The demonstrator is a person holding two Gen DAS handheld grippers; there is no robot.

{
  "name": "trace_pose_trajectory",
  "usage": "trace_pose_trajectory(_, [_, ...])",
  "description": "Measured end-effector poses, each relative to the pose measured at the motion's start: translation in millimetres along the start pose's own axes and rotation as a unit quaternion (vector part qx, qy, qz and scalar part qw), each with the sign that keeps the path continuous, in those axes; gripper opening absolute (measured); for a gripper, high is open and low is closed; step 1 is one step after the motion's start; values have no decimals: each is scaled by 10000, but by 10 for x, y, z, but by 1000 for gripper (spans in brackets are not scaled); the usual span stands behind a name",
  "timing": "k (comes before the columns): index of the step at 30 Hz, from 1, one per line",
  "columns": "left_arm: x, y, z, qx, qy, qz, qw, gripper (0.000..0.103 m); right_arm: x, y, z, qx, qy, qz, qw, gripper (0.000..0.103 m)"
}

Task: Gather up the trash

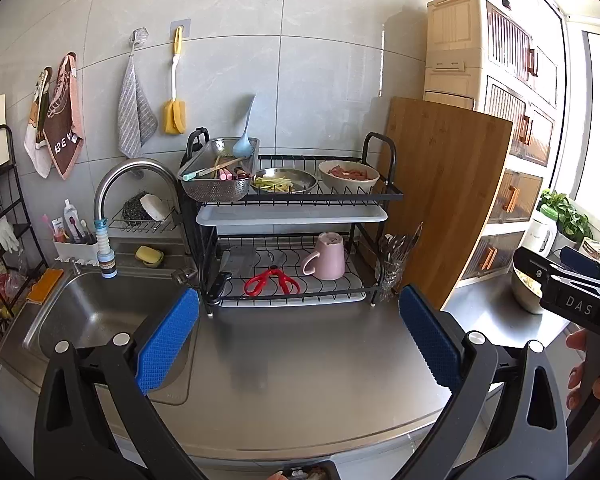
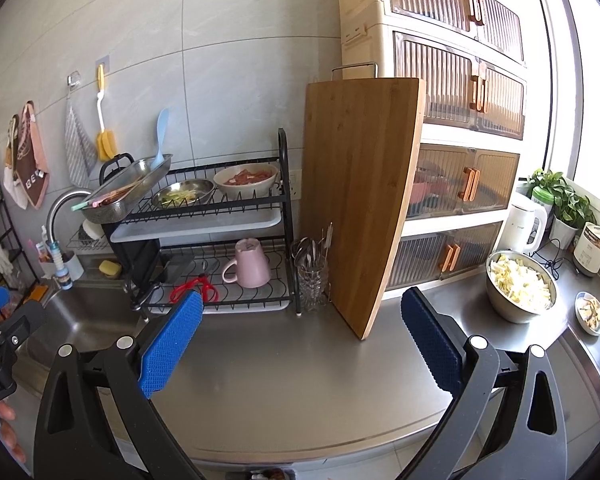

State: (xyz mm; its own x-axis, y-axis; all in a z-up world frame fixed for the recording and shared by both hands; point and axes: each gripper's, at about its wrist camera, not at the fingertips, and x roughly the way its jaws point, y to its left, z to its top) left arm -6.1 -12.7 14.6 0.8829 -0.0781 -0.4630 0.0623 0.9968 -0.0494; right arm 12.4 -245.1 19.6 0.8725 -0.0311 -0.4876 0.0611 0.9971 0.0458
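Both grippers hovering wide open over steel counter, no trash in sight.

Left gripper & right gripper are both gaping, nothing btwn pads, pointing fwd/slightly down at bare worktop in front of dish rack. No scrap, wrapper or bin showing in either view, so can't tell whether trash is already gone or elsewhere. Judging: scan w/ wrists level, keeping clear of leaning cutting board & bowl of chopped veg. A hand is gripping right tool's handle, low right of left view.
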Motion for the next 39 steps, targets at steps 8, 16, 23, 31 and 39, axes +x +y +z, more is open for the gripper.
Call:
trace_pose_trajectory(8, [-19,0,6,-8,-35,29,10000,95,15,-5,2,-1,-4,13,10000,100])
trace_pose_trajectory(16, [-32,1,11,-23,-55,50,10000,95,11,-16,1,21,-14,0,10000,100])
trace_pose_trajectory(23, [-19,-9,14,-34,-45,69,10000,95,21,-22,1,28,-7,14,10000,100])
trace_pose_trajectory(31, [5,1,8,-63,-46,85,9999,95,51,-16,-2,25,15,28,10000,100])
trace_pose_trajectory(39, [32,-10,-6,-36,-19,90,10000,95,59,-21,-3,61,-1,0,10000,100])
